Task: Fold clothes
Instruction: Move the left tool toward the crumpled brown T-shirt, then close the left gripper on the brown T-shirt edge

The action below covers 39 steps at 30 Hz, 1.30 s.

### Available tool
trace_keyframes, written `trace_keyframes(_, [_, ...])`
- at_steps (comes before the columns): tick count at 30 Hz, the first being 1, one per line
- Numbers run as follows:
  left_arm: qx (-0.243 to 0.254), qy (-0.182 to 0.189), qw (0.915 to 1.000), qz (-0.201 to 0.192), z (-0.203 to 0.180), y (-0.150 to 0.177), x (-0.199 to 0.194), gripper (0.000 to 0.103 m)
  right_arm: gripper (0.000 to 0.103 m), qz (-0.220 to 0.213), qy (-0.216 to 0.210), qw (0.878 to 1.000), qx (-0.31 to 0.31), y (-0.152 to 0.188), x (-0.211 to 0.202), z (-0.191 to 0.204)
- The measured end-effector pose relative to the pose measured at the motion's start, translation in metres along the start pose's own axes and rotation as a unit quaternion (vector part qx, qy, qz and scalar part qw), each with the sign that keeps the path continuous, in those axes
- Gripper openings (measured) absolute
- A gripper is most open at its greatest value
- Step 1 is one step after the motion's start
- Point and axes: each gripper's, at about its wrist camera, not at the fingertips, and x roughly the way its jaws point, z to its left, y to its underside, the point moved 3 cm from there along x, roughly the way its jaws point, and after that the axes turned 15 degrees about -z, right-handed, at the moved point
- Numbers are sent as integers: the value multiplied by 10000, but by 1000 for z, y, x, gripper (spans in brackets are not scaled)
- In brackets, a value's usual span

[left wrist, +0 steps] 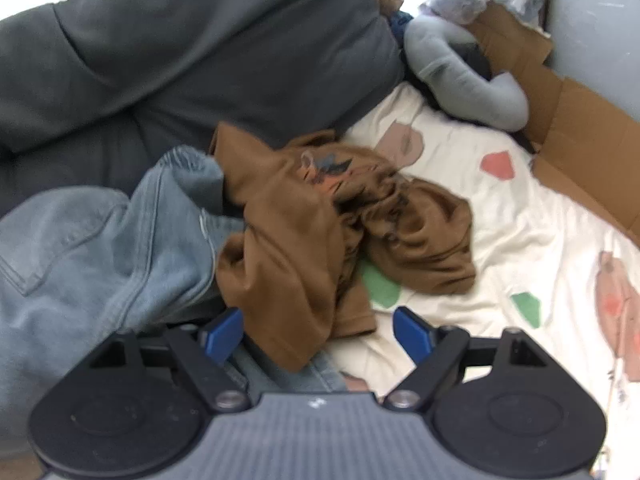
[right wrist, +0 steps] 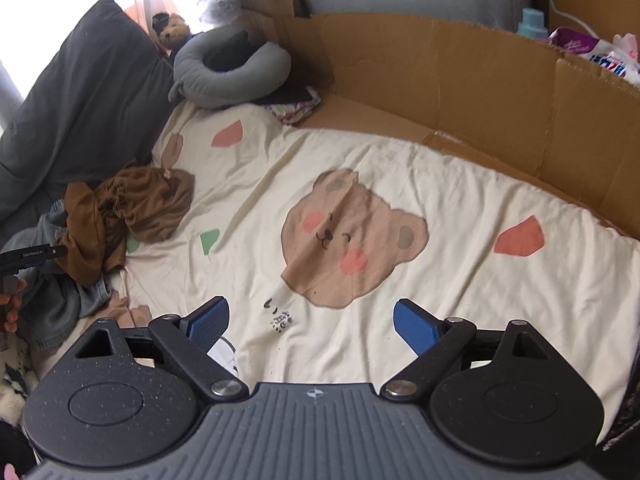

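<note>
Clothes lie heaped at the left edge of my bear-print sheet [right wrist: 400,152]: a crumpled brown shirt [left wrist: 304,216] draped partly over blue jeans [left wrist: 100,248]. My left gripper [left wrist: 318,332] hangs spread wide just above the shirt's hem, grasping nothing. My right gripper [right wrist: 312,324] is spread too, over bare sheet.

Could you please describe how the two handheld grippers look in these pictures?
Both look alike. The left gripper and right gripper each have a grey ribbed body in the middle, flanked by two round black discs. Black linkage arms with silver pivot bolts carry two fingers faced with textured blue pads. No cables show.
</note>
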Motion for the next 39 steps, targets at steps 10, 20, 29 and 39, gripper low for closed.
trace_keyframes(10, [-270, -142, 9994, 168, -6, 46, 24, 82, 83, 310, -80, 9994, -136, 33, 29, 11])
trace_keyframes(20, [607, 654, 9958, -215, -54, 51, 43, 73, 71, 588, -125, 9979, -259, 59, 41, 11])
trace_keyframes(29, [688, 534, 9962, -18, -63, 57, 87, 58, 65, 578, -152, 9982, -56, 71, 48, 6])
trace_keyframes(39, [507, 199, 9983, 201, -48, 69, 110, 20, 64, 642, -125, 9978, 100, 82, 52, 2])
